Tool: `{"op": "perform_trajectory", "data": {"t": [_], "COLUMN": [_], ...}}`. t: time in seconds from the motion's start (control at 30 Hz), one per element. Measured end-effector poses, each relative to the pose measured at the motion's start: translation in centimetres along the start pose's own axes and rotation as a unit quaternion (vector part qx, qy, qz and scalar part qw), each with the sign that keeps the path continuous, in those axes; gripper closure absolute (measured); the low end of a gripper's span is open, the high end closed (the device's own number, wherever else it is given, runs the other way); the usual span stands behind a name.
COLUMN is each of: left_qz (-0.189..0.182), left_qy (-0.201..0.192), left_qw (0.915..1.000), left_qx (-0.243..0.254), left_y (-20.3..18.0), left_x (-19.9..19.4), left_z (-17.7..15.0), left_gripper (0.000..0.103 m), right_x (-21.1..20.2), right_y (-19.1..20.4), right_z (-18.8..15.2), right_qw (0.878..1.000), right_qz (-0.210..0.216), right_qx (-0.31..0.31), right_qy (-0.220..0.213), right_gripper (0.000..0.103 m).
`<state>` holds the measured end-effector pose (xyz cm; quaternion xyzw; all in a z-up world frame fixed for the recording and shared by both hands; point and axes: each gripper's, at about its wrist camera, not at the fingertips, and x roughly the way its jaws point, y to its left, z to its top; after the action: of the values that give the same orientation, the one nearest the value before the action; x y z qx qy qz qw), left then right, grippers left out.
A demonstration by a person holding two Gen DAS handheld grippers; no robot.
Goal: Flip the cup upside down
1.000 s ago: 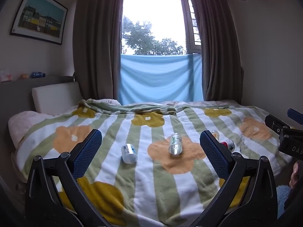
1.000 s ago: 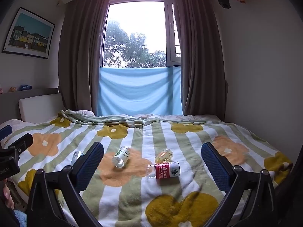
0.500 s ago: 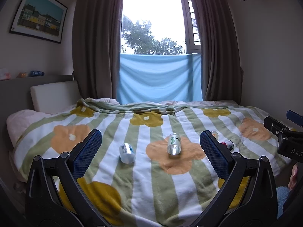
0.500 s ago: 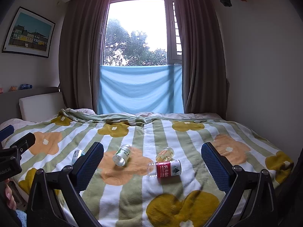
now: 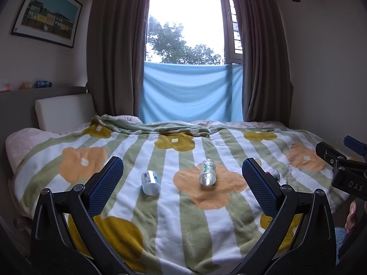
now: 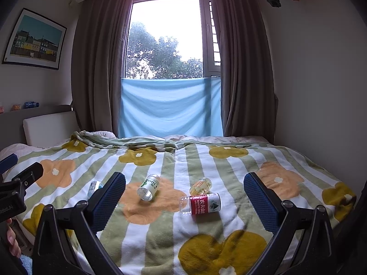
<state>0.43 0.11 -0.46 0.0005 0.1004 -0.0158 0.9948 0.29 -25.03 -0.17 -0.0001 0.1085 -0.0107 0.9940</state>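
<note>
A: What did the cups look like, and where did they lie?

B: Four small clear cups lay on their sides on the flowered blanket (image 6: 229, 167). The green-label cup (image 5: 207, 172) rested on an orange flower, mouth toward the camera. The blue-label cup (image 5: 150, 182) lay to its left, well apart. In the right view, the yellow cup (image 6: 200, 186) lay just beside the red-label cup (image 6: 201, 204); whether they touched could not be told.

A: And the grippers?

B: The left gripper (image 5: 182, 181) was held level above the near edge of the bed, jaws spread wide, gripping nothing. The right gripper (image 6: 184, 202) was posed likewise, jaws wide apart and empty, with the red-label cup seen between its fingers (image 6: 107, 200).
</note>
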Motion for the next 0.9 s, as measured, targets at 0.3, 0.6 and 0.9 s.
{"op": "perform_trajectory", "data": {"t": [0.3, 0.6, 0.9], "left_qz": [0.003, 0.002, 0.000], "left_qy": [0.005, 0.004, 0.004], "left_qw": [1.0000, 1.0000, 1.0000], "left_qx": [0.001, -0.002, -0.002], "left_y": [-0.02, 0.09, 0.03], "left_x": [0.05, 0.09, 0.07], "left_z": [-0.03, 0.18, 0.23], "left_gripper": [0.000, 0.000, 0.000], "right_x": [0.05, -0.09, -0.24], "right_y": [0.17, 0.30, 0.36], "right_z": [-0.20, -0.03, 0.14], "right_qw": [1.000, 1.000, 1.000], "right_qz": [-0.004, -0.005, -0.004], "right_qx": [0.000, -0.002, 0.000], "right_qy": [0.001, 0.002, 0.000], "right_gripper": [0.000, 0.000, 0.000]}}
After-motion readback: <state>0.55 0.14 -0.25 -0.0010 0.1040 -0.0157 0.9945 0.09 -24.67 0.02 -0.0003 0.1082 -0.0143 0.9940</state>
